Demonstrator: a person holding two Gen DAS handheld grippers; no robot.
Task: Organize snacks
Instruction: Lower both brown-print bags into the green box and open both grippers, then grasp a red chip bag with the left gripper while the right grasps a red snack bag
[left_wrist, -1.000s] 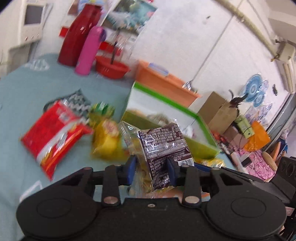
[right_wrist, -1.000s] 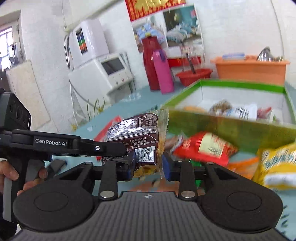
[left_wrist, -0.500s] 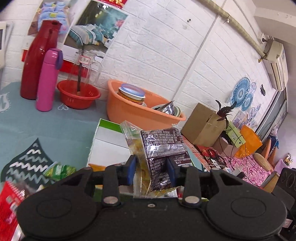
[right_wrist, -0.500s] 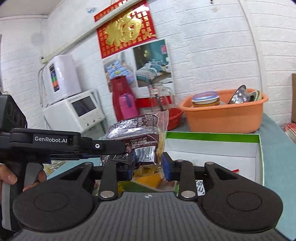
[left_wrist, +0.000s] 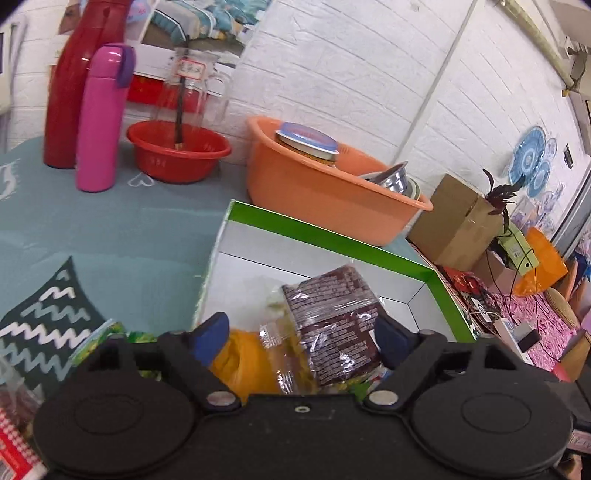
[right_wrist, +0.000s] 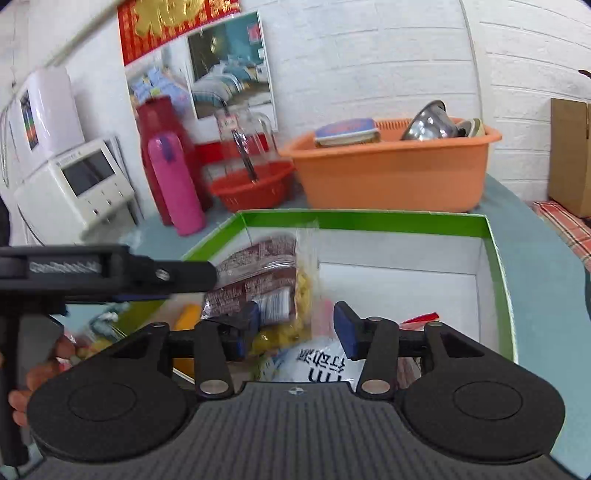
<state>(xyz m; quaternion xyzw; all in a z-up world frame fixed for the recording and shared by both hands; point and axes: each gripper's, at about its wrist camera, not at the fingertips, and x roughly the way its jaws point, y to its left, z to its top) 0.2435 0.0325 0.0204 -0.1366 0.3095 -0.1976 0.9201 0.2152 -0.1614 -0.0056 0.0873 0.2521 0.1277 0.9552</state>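
Note:
A brown snack packet in clear wrap (left_wrist: 332, 325) lies loose between the spread fingers of my left gripper (left_wrist: 301, 338), over the green-rimmed white box (left_wrist: 325, 236). My left gripper is open. In the right wrist view the same packet (right_wrist: 266, 280) is over the box (right_wrist: 369, 218), with the left gripper's arm beside it. My right gripper (right_wrist: 295, 326) is open too, above a white packet (right_wrist: 321, 365) and a red packet (right_wrist: 421, 319) in the box. An orange-yellow packet (left_wrist: 240, 358) lies under the brown one.
An orange basin (left_wrist: 332, 192) with dishes stands just behind the box. A red basin (left_wrist: 177, 149), a pink flask (left_wrist: 101, 118) and a red thermos (left_wrist: 79, 74) stand at the back left. Snack packets (left_wrist: 99, 336) lie left of the box on the teal cloth.
Both grippers have opened and let go of the brown packet, which has dropped toward the box. Both views have moved forward over the box.

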